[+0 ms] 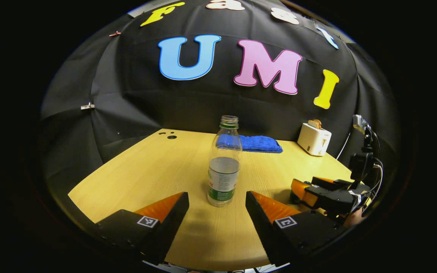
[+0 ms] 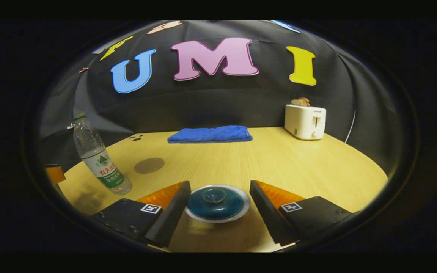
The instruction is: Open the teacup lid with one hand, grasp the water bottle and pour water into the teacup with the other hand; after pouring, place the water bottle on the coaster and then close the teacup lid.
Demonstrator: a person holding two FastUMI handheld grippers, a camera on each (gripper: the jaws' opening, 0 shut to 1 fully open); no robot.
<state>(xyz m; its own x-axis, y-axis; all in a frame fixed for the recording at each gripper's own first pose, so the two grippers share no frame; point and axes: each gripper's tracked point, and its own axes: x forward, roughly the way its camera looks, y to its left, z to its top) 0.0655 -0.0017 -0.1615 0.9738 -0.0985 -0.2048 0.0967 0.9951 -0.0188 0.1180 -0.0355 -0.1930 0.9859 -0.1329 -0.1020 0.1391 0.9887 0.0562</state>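
Right gripper (image 2: 217, 197) is hanging open at the bottom centre of the right gripper view, its two fingers flanking the teacup lid (image 2: 216, 202) without touching it; the dark blue lid with its small knob is sitting on the teacup, whose pale rim (image 2: 243, 210) is showing around it. Farther out in that view, the round coaster (image 2: 149, 165) is lying left of centre on the wooden table (image 2: 298, 167), the water bottle (image 2: 99, 157) is standing uncapped at the left edge, a folded blue towel (image 2: 210, 134) is resting at centre back, and a white toaster (image 2: 305, 121) is sitting at upper right. Left gripper (image 1: 217, 203) is also standing open at the bottom centre of the left gripper view, the bottle (image 1: 224, 167) upright between and just beyond its fingertips, not clamped. The lid is still on, so lifting appears to be the step in hand. Risks, as judged: fingers closing on the lid's sloped rim rather than the knob could be letting it slip or dragging the cup; the open-necked bottle could be tipping and spilling if a finger nudges it off-centre.
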